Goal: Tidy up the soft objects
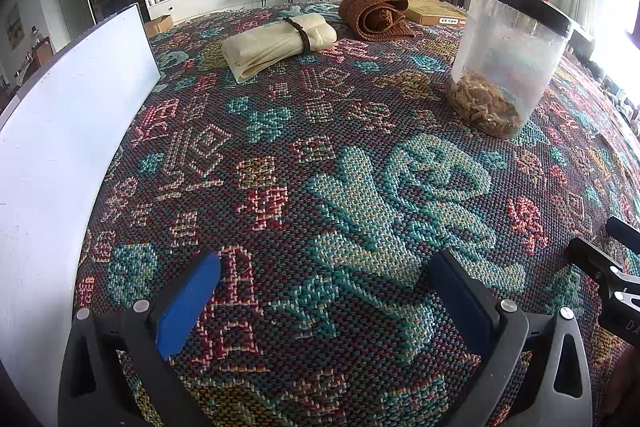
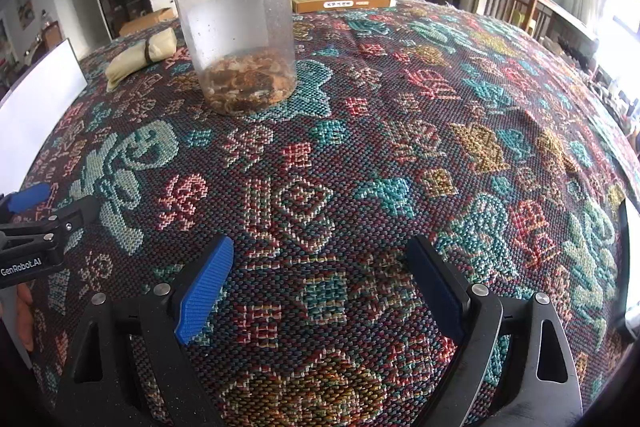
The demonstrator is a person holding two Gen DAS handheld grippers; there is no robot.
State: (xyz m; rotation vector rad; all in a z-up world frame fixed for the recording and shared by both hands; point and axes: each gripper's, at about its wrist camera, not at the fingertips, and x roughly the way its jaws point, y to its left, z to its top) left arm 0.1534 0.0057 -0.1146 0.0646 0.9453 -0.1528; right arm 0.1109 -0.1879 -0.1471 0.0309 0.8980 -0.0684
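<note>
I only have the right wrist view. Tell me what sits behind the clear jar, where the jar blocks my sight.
Observer: A brown woven mat, loosely rolled, lies there beside the cream cloth bundle.
Operator: Report how that cream bundle is kept together.
Observer: A dark cord is tied around its middle, and the loose folded end lies flat on the tablecloth.
Operator: Give me the left gripper's state.
Observer: The left gripper is open with nothing between its blue pads, low over the tablecloth. The clear jar stands ahead of it to the right.
</note>
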